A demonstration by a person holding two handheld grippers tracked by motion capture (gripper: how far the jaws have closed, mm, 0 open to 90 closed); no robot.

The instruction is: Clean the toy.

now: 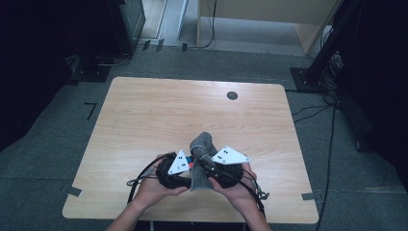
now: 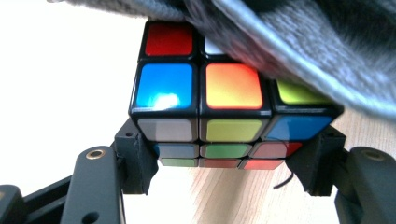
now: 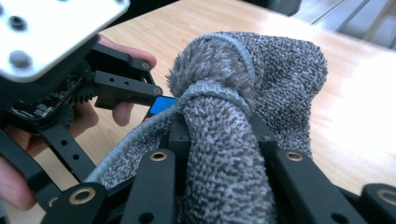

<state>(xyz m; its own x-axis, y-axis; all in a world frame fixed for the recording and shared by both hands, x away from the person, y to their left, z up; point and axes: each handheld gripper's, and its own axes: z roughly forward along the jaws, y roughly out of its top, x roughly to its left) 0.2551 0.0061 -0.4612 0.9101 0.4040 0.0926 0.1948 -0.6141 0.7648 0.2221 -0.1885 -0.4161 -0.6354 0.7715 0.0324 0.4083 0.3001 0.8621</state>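
Cube half under the cloth, near table edge

L gripper (image 2: 229, 177) clamps the puzzle cube (image 2: 210, 107) at its lower corners; R gripper (image 3: 219, 140) pinches a bunched fold of grey cloth (image 3: 261, 84) draped over the cube's top. Looks like covering/wiping is under way – front faces still bare, table (image 1: 144, 110) otherwise unused

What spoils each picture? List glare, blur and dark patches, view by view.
High view: dim, black corners round the pale wooden table. Left gripper view: background blown out white, glare on the multicoloured puzzle cube, grey knitted cloth blurred. Right gripper view: sharp cloth, soft far tabletop.
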